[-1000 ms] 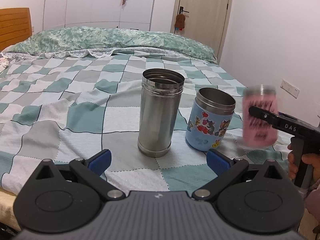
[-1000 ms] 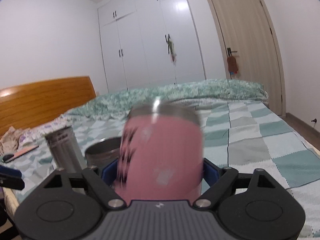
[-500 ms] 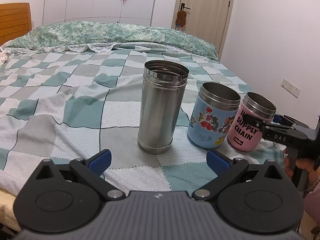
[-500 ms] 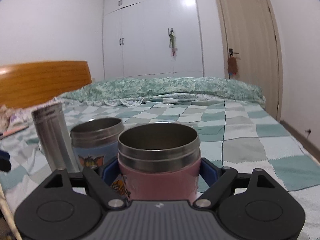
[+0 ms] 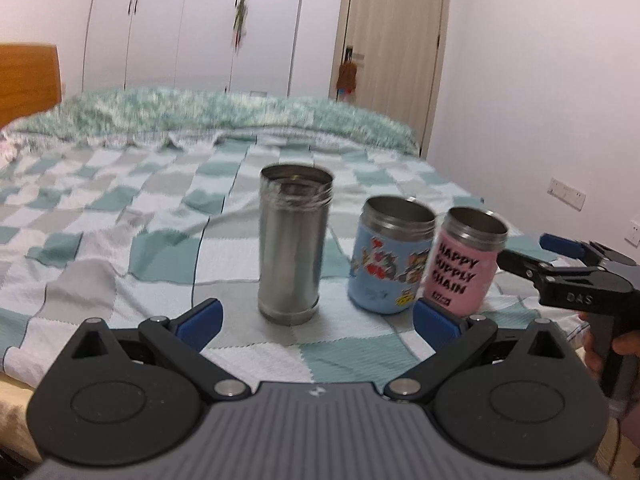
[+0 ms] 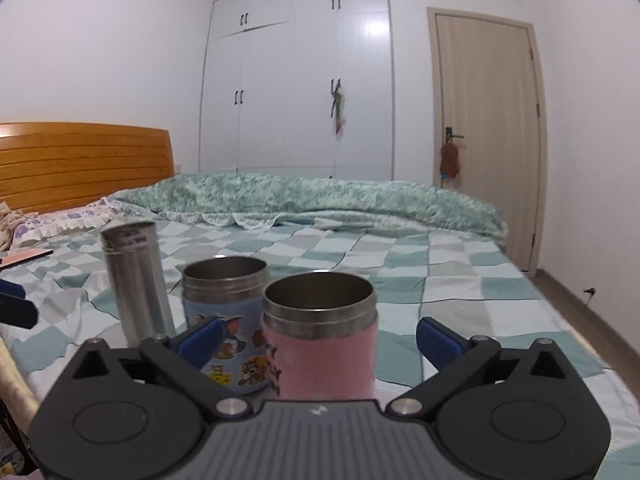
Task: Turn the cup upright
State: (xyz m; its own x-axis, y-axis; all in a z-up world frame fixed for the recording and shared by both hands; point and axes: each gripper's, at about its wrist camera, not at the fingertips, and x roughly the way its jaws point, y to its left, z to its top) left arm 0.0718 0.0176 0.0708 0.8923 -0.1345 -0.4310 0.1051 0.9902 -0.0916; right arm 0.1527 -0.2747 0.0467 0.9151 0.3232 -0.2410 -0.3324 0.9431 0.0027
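Note:
The pink cup stands upright on the checked bedspread, mouth up, beside the blue cartoon cup and the tall steel cup. In the right wrist view the pink cup sits between my right gripper's spread blue fingers, with gaps on both sides. That gripper is open; it shows from the side in the left wrist view, just right of the cup. My left gripper is open and empty, held back from the steel cup.
The bedspread covers the bed, with a rolled green quilt at the back. A wooden headboard is on the left, a wardrobe and a door behind. The bed's edge lies right of the cups.
The right gripper brought the pink cup down onto the bed beside the blue cup, then opened and let go. The left gripper tilted upward slightly.

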